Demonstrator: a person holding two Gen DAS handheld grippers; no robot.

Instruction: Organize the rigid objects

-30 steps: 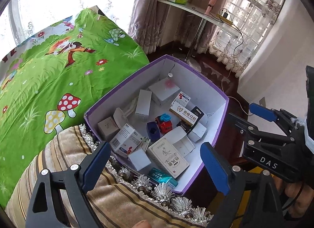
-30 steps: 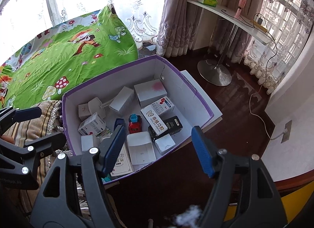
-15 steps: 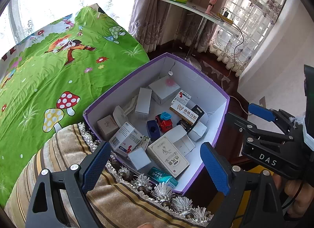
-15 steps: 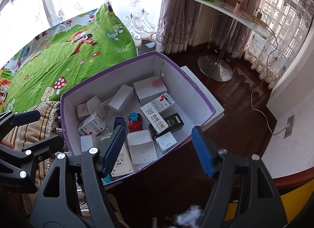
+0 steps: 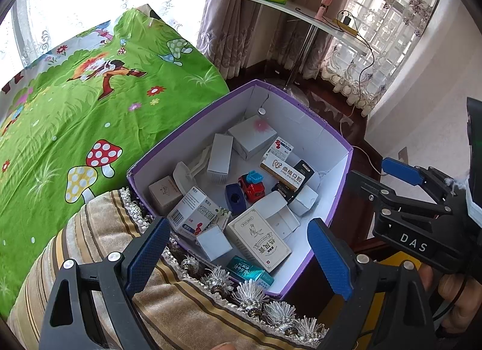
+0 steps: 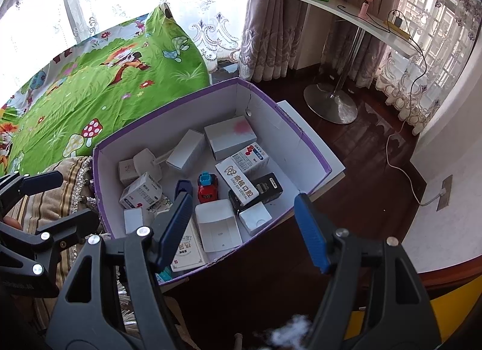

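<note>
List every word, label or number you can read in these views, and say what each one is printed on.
"DAS": white letters on the body of the right gripper.
"DING ZHI DENTAL": under larger Chinese characters on the white dental box in the purple box.
Print on the medicine box, the cream box, the black box and the teal pack is too small or blurred to read.

Floor (image 6: 355, 169): dark wood; the purple box (image 6: 313, 151) sits there on a white sheet.
Box bottom: small cartons, red toy car (image 6: 207, 188).
Near left: striped cushion (image 5: 186, 301).
</note>
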